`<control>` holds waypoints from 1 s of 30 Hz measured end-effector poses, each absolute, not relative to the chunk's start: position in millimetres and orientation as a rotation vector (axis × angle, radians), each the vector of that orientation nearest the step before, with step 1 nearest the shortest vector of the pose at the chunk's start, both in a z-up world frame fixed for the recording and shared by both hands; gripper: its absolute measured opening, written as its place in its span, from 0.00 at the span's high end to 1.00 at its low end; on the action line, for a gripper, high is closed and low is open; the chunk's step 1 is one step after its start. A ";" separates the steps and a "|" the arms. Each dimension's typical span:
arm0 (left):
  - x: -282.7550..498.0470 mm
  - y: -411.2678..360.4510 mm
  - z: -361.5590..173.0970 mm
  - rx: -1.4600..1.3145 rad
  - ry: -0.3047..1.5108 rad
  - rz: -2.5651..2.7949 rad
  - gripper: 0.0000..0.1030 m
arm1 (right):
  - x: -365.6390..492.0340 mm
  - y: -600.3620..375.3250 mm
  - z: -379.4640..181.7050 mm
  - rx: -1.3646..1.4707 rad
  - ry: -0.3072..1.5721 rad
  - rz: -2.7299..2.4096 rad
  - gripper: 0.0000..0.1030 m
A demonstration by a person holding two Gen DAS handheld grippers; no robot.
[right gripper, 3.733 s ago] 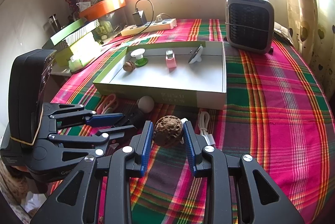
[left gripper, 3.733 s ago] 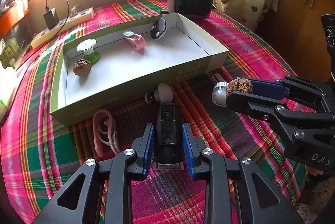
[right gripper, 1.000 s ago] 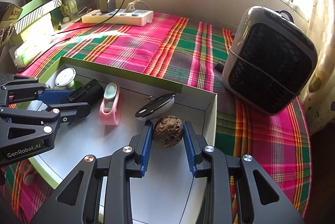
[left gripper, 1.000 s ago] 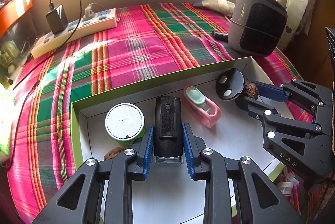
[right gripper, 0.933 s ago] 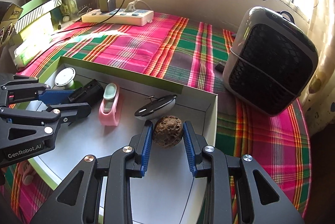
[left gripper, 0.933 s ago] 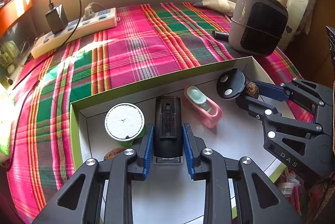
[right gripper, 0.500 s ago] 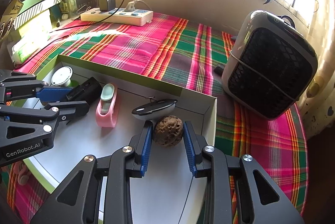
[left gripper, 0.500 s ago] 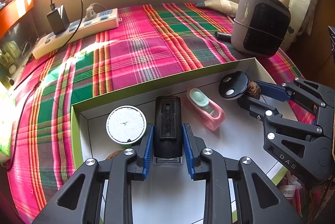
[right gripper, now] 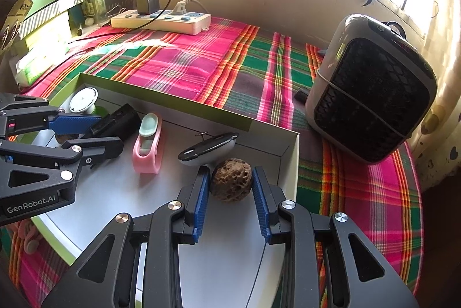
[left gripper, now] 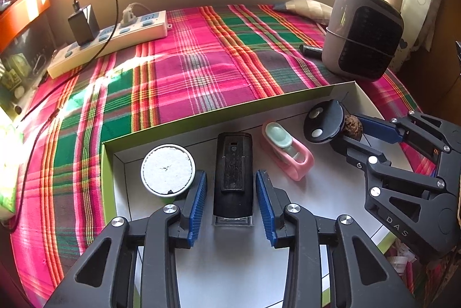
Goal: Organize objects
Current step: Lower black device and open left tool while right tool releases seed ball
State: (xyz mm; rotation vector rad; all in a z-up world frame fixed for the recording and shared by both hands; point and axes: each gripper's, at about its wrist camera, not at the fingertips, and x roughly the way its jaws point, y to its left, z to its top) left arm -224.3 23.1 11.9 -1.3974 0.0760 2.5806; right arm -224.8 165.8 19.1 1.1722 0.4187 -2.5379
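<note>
A green-walled white box lies on the plaid cloth. My left gripper is open around a black device that lies on the box floor, gaps on both sides. My right gripper is open a little around a brown walnut resting on the box floor; it also shows in the left wrist view. In the box are also a white-topped green spool, a pink clip and a black-and-white oval gadget.
A grey heater stands right of the box. A white power strip with a black charger lies at the back. A pink item lies outside the box's near left wall. Shelves with clutter are at far left.
Both grippers have opened: the left let go of the black device, the right let go of the walnut, both now resting on the box floor.
</note>
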 end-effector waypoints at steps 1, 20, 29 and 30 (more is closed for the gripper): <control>-224.6 22.6 11.9 -1.399 0.073 2.582 0.66 | -224.5 165.9 19.3 1.172 0.413 -2.536 0.68; -214.2 19.4 17.4 -1.391 0.023 2.594 0.62 | -214.6 166.6 23.8 1.156 0.372 -2.559 0.57; -201.6 17.1 24.8 -1.359 0.000 2.610 0.61 | -204.9 169.7 32.3 1.137 0.335 -2.577 0.57; -200.2 16.4 25.5 -1.358 -0.004 2.614 0.61 | -203.6 169.7 33.1 1.136 0.333 -2.579 0.57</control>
